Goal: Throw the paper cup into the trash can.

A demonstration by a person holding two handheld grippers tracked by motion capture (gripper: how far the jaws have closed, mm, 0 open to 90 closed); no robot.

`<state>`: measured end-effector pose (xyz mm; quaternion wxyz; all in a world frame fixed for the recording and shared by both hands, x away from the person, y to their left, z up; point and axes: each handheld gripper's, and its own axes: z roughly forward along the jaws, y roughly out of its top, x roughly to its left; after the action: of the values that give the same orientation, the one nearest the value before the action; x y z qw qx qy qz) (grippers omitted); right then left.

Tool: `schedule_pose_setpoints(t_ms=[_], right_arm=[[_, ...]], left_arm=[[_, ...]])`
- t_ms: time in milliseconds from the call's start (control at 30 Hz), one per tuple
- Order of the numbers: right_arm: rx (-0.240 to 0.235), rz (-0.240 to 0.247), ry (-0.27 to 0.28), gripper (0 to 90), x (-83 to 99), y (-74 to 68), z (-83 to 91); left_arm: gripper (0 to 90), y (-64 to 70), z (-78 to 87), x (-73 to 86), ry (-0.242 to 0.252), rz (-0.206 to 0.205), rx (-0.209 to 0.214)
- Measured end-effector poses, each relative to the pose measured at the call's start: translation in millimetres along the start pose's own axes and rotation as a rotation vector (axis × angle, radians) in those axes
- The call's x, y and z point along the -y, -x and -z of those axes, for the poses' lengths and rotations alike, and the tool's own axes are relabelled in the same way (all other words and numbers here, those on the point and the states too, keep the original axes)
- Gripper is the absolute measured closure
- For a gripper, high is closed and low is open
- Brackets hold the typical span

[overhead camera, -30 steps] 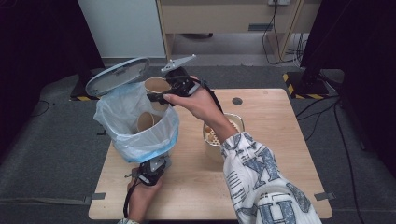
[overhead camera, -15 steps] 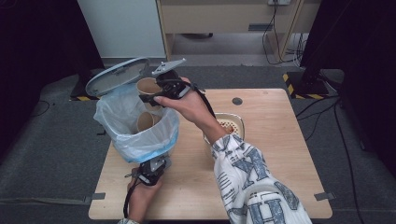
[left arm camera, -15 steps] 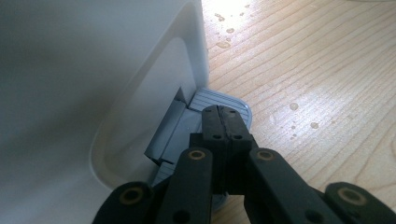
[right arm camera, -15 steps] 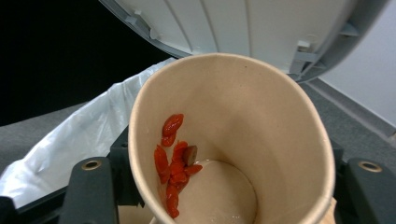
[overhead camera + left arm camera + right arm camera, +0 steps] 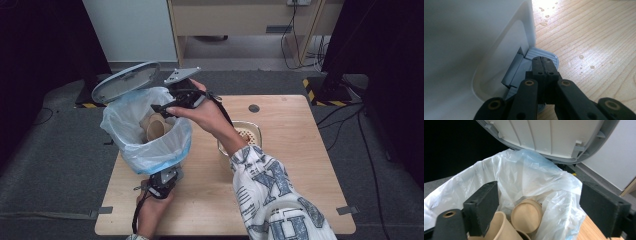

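Two grippers work a white pedal bin [image 5: 150, 162] lined with pale blue plastic.
Left gripper [image 5: 543, 65], pressed together, rests on the grey pedal [image 5: 541, 53]; right gripper [image 5: 537, 212], spread apart, hovers over tan paper cups [image 5: 526, 215] at 12 o'clock.

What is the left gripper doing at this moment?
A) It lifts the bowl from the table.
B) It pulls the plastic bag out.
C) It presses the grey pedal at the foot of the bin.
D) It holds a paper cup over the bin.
C: the left gripper has its jaws shut, with their tips on the grey pedal at the foot of the bin, whose lid stands open.
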<state>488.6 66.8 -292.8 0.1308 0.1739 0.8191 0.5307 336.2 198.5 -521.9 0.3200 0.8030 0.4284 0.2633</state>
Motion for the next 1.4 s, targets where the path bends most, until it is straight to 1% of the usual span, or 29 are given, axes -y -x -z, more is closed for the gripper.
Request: schedule_pose_setpoints(t_ms=[200,433,667,867,1000,1233,1400], right_arm=[[-0.015,-0.009,-0.002,16.2,3.9,2.3,4.5],[-0.014,-0.018,-0.007,15.2,8.0,4.7,9.0],[-0.004,-0.028,-0.014,13.7,13.8,10.2,15.8],[0.009,-0.039,-0.014,13.2,18.3,15.6,25.0],[0.016,-0.038,-0.016,12.8,21.7,19.8,31.1],[0.034,-0.05,-0.008,12.6,27.6,26.8,41.8],[0.039,-0.055,-0.006,12.2,29.1,28.5,46.9]], left_arm=[[89.0,-0.2,0.2,0.1,-0.001,0.002,0.001],[89.0,-0.1,0.2,0.1,-0.001,0.001,0.001],[89.0,-0.1,0.2,0.1,-0.001,0.001,0.001],[89.0,-0.1,0.1,0.1,-0.001,0.0,0.001],[89.0,-0.3,0.0,0.0,0.0,-0.002,0.002],[89.0,-0.2,0.2,0.0,-0.001,-0.001,0.001],[89.0,-0.1,0.2,0.0,-0.001,0.0,0.002]])
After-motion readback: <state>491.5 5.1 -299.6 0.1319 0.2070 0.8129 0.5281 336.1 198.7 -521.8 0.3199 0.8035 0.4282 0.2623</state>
